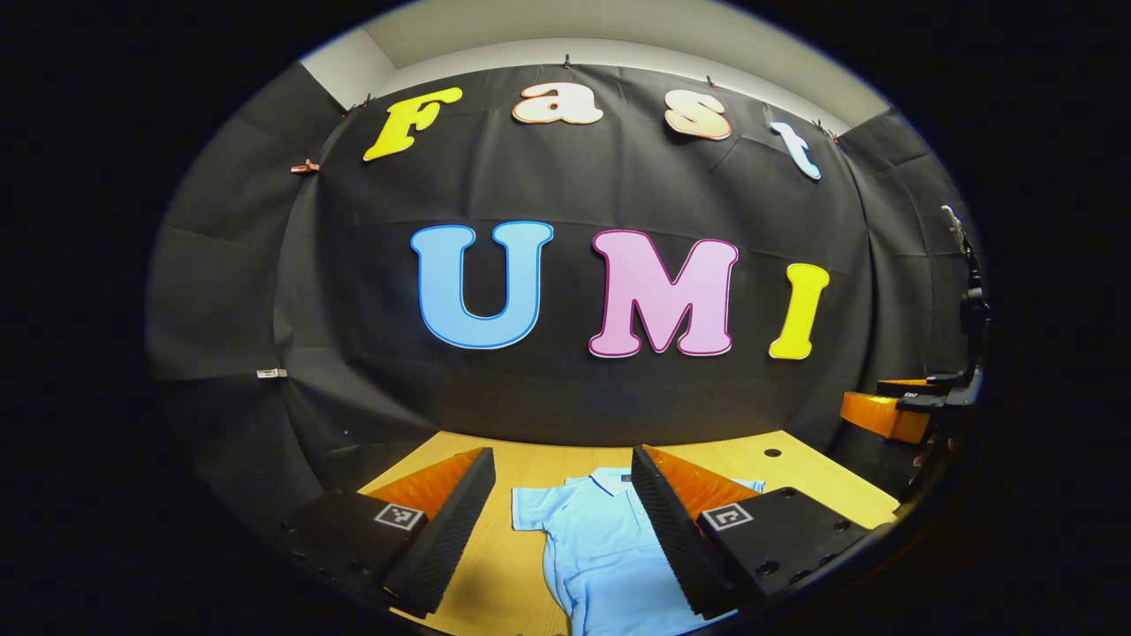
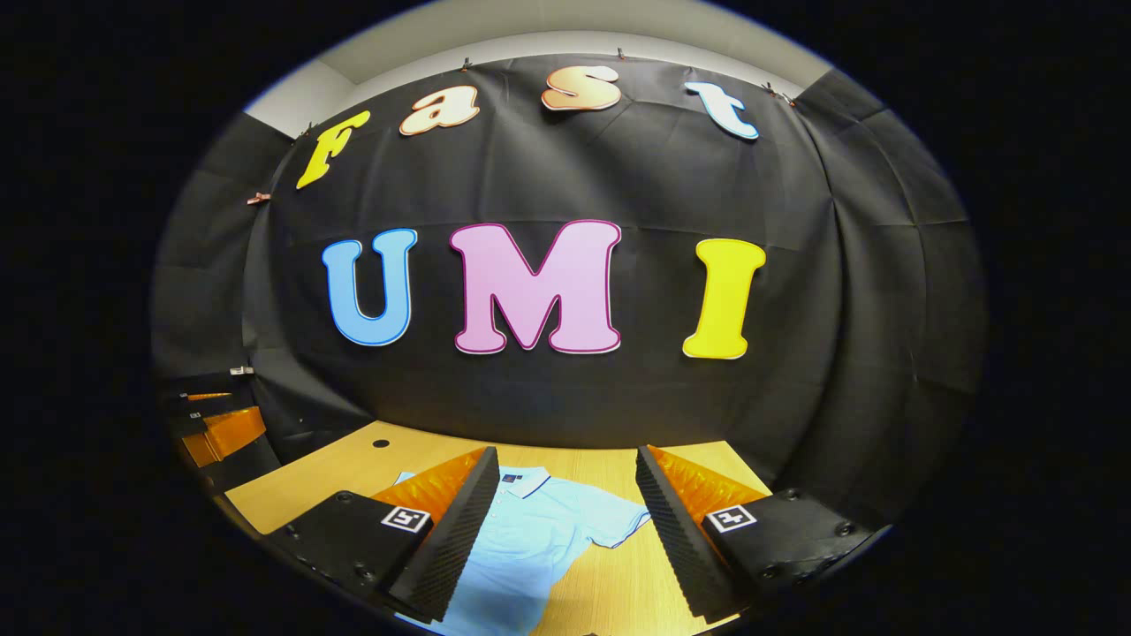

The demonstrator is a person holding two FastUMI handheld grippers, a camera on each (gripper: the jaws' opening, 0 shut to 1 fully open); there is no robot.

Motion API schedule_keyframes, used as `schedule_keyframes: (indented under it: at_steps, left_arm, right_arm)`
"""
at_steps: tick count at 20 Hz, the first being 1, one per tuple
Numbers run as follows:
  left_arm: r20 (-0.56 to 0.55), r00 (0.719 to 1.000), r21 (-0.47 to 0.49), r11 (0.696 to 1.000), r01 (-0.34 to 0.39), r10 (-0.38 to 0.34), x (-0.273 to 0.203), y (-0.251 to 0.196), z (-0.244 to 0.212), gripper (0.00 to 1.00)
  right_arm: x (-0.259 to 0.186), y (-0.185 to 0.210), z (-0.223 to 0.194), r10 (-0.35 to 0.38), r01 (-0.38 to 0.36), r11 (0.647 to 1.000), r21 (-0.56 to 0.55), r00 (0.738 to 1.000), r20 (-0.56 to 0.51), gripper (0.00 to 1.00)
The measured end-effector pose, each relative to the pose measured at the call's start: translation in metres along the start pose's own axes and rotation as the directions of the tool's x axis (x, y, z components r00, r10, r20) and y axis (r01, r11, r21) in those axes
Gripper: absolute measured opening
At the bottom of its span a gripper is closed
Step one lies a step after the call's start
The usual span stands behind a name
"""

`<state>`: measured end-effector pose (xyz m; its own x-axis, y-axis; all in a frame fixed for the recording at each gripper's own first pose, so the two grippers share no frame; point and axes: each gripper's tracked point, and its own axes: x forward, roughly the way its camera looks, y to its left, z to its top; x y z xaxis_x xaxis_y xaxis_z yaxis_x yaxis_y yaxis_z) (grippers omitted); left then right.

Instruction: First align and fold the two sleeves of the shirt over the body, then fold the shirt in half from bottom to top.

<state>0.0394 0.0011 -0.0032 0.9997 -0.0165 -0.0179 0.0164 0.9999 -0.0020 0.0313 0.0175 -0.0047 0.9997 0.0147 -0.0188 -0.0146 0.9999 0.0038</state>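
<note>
A light blue polo shirt (image 1: 601,548) lies flat on the wooden table (image 1: 530,459), collar toward the far wall, sleeves spread out. In the left gripper view my left gripper (image 1: 564,530) hangs open above the shirt's left sleeve and chest, nothing between its fingers. In the right gripper view the same shirt (image 2: 530,539) lies below my right gripper (image 2: 565,534), which stands open over the shirt's right sleeve (image 2: 614,521). The right gripper (image 1: 910,402) also appears far right in the left gripper view, and the left gripper (image 2: 212,424) far left in the right gripper view.
The black cloth wall (image 1: 565,291) stands close behind the table's far edge. A small dark hole (image 1: 772,452) marks the tabletop near the back right corner, seen also as a hole (image 2: 381,442) in the right gripper view. Bare wood lies on both sides of the shirt.
</note>
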Motion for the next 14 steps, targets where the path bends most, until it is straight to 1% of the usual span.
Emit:
schedule_keyframes:
  at_steps: [4,8,14]
  left_arm:
    - [-0.009,1.0,0.017,1.0,0.02,-0.02,0.008,-0.003,-0.004,0.98]
    - [-0.025,0.999,0.019,0.999,0.031,-0.03,0.014,-0.005,-0.01,0.98]
    - [-0.053,0.998,0.015,1.0,0.015,-0.015,0.022,-0.004,-0.02,0.98]
  right_arm:
    - [0.008,-0.002,0.002,-0.007,0.007,1.0,-0.007,1.0,0.006,0.97]
    - [0.018,-0.005,-0.006,-0.008,0.008,1.0,0.012,1.0,-0.022,0.97]
    - [0.06,-0.023,-0.026,-0.016,0.015,1.0,-0.017,0.997,-0.069,0.97]
